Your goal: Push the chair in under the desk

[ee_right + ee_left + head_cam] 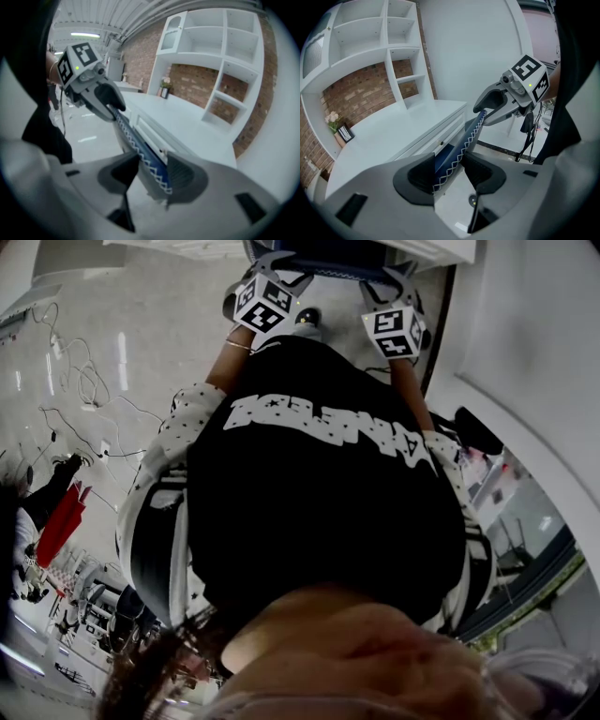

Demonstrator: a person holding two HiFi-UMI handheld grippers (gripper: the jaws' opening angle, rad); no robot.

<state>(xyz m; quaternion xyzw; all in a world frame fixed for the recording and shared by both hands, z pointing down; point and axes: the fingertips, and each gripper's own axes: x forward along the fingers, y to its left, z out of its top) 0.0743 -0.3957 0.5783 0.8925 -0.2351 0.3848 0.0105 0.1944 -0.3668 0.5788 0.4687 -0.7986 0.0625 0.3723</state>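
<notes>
White shelves [361,28] stand against a brick wall [361,89] behind a white worktop [393,131]. At the far corner of the worktop are a small bunch of flowers [332,119] and a dark frame [345,133].

The chair [461,145] shows only by the top edge of its back, which is dark blue with a white zigzag seam. This edge runs along the front of the worktop, just beside the drawer fronts. I cannot tell if the seat is under the worktop.

The left hand-held gripper [449,171] has one end of this edge between its jaws. The jaws stand wide, but the thick back fills the space and both pads lie against it. The right hand-held gripper [152,171] holds the other end of the same edge in the same way, with the seam against one pad and the grey side of the back against the other. Both point down at a slant toward the worktop and are well apart along the back.

From the head view, the person's black shirt [319,502] covers most of the picture, and loose cables [84,381] lie on the pale floor [141,334] at the left.
</notes>
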